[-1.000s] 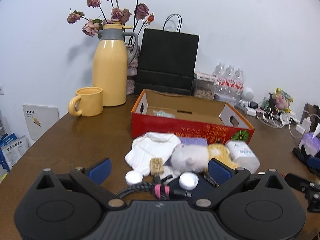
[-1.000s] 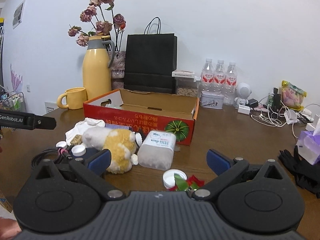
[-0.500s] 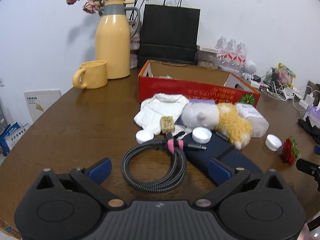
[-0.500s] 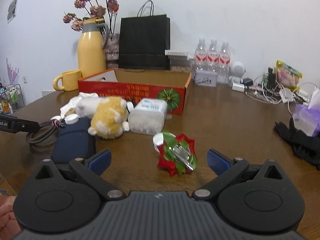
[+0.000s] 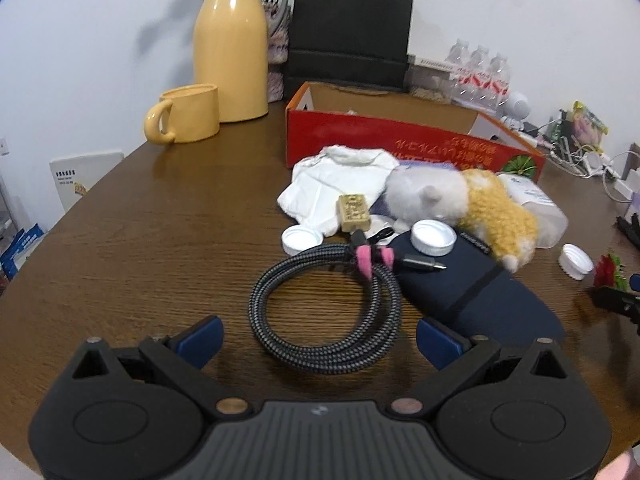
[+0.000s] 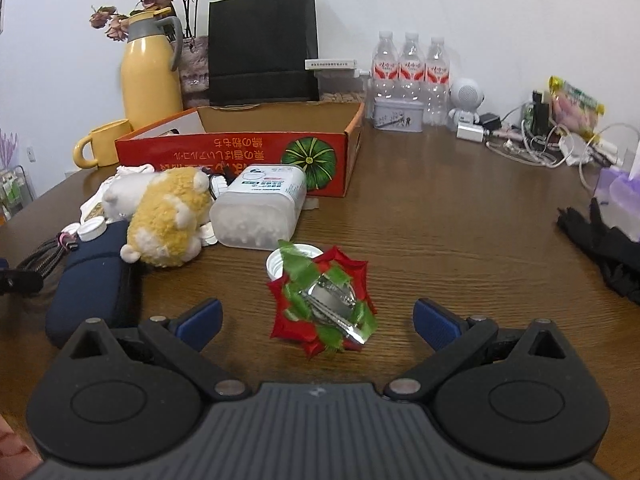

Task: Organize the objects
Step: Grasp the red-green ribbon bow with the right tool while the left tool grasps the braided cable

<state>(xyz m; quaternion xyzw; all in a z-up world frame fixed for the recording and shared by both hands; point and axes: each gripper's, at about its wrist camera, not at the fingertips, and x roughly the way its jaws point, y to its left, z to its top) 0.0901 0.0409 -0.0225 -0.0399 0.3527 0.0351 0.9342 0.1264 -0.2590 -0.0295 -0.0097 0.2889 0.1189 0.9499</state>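
Note:
My left gripper [image 5: 318, 338] is open, low over the table, its fingers flanking the near side of a coiled braided cable [image 5: 324, 312] with pink ties. Behind the cable lie a navy pouch [image 5: 476, 292], white bottle caps [image 5: 434, 237], a small wooden block [image 5: 353, 211], a white cloth [image 5: 332, 184] and a white-and-yellow plush toy [image 5: 460, 200]. My right gripper [image 6: 318, 318] is open, with a red-and-green hair clip flower [image 6: 324, 300] lying between its fingers. A clear plastic jar [image 6: 260, 204] lies on its side before the red cardboard box [image 6: 240, 152].
A yellow jug [image 5: 232, 52] and yellow mug [image 5: 188, 118] stand at the back left, with a black paper bag [image 6: 262, 46] and water bottles [image 6: 410, 68] behind the box. Tangled white cables [image 6: 544, 146] and black gloves [image 6: 604, 236] lie at the right.
Both grippers have pulled back and tilted down. The coiled cable now lies between the left fingers, and the hair clip flower between the right fingers. Nothing has been grasped.

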